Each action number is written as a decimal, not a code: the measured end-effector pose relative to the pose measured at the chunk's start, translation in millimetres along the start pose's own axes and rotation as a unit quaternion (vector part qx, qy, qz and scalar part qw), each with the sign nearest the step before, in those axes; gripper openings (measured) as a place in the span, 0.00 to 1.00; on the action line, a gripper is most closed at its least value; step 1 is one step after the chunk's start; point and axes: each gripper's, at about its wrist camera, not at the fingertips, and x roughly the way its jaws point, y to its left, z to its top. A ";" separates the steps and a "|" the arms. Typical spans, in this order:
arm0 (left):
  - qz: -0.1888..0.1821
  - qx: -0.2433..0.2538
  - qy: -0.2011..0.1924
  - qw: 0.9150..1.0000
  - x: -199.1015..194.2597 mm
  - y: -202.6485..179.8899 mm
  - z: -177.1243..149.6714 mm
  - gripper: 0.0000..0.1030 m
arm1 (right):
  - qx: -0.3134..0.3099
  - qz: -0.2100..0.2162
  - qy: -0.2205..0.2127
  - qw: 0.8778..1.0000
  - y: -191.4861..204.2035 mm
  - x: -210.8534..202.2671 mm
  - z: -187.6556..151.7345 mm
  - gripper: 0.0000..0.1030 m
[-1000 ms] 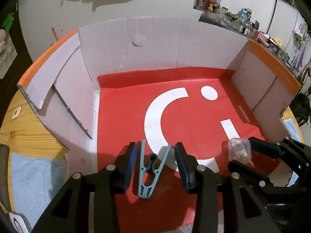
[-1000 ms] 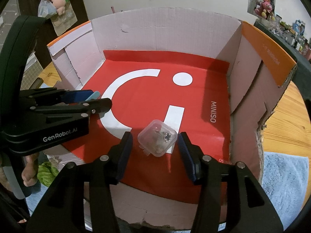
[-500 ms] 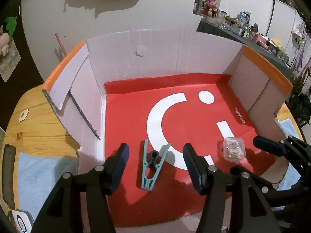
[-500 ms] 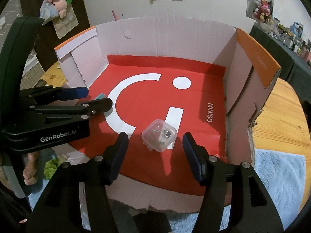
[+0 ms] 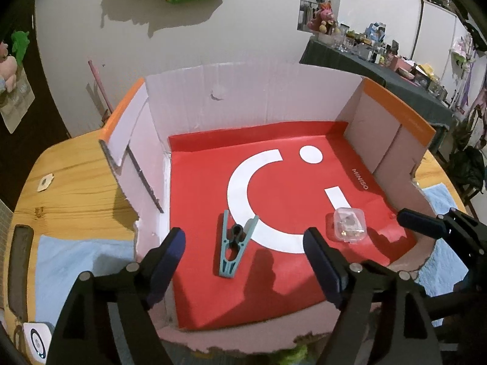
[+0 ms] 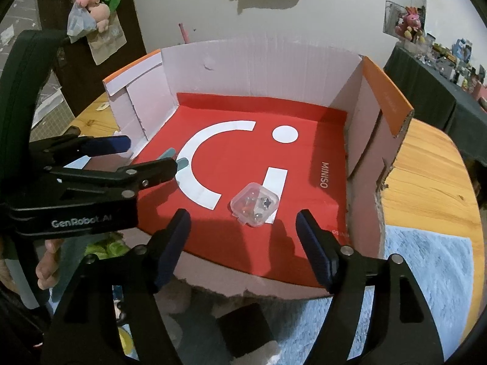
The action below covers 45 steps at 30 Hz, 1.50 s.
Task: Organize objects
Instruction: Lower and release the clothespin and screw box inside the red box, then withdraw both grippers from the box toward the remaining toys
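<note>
A teal clothes peg (image 5: 233,245) lies on the red floor of an open cardboard box (image 5: 243,97), near its front left. A small clear plastic case (image 5: 347,225) with small bits inside lies to its right; it also shows in the right wrist view (image 6: 255,203). My left gripper (image 5: 243,261) is open and empty, raised above the box's front edge, behind the peg. My right gripper (image 6: 243,243) is open and empty, raised just behind the case. The left gripper also shows in the right wrist view (image 6: 121,158), hiding most of the peg (image 6: 173,158).
The box (image 6: 258,60) has white walls and orange flaps and stands on a wooden table (image 6: 426,167). Light blue towels (image 5: 76,261) (image 6: 426,273) lie on both sides at the front. A dark block (image 6: 243,325) and green leafy stuff (image 6: 106,246) lie before the box.
Both grippers have drawn back and up from the box, opening wider. The peg and the clear case stay lying where they were on the red floor.
</note>
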 end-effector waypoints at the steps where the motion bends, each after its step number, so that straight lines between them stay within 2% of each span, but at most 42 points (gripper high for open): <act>1: -0.001 0.000 -0.001 1.000 -1.4 0.0 -0.7 0.82 | 0.001 0.000 -0.001 1.000 0.0 -1.6 -0.8 0.74; 12: -0.005 0.005 -0.011 1.000 -19.9 -1.3 -10.6 0.88 | -0.004 -0.003 -0.015 1.000 4.6 -17.4 -8.3 0.81; 16: -0.007 0.001 -0.016 1.000 -26.8 0.6 -13.5 0.89 | -0.004 -0.005 -0.024 1.000 5.6 -24.5 -10.4 0.88; 20: -0.007 -0.005 -0.022 1.000 -33.5 3.8 -18.1 0.98 | -0.003 -0.006 -0.026 1.000 7.1 -29.7 -14.5 0.93; 22: -0.009 -0.007 -0.027 1.000 -36.7 4.7 -20.9 0.98 | -0.004 -0.008 -0.029 1.000 8.8 -32.0 -16.5 0.94; 45: -0.025 -0.013 -0.040 0.999 -64.1 3.1 -45.2 1.00 | 0.000 -0.021 -0.062 0.998 19.6 -65.8 -38.9 0.97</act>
